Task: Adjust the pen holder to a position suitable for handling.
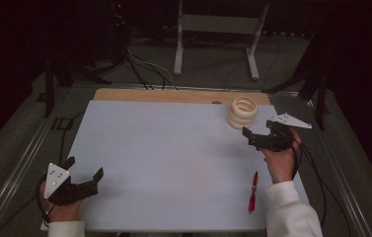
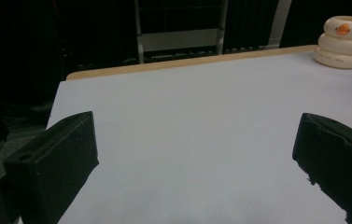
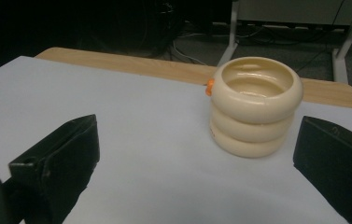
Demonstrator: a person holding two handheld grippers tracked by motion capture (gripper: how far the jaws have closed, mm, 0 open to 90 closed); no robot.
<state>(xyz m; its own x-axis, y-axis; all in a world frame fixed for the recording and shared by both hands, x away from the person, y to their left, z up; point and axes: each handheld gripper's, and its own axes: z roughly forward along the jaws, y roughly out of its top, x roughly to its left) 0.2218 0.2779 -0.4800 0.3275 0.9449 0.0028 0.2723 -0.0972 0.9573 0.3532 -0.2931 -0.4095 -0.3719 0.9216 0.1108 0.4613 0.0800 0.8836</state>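
The right gripper hangs with its jaws spread wide and nothing between them, pointed at the cream ribbed cup that stands upright near the far right corner of the table, just ahead of the jaws but not yet touched. The left gripper rests at the near left corner, likewise spread and empty, well apart from the cup, and a red pen lies near the right forearm. By my reading the work is barely begun: the reach is under way, while the grasp and any moving of the cup are all left to do.
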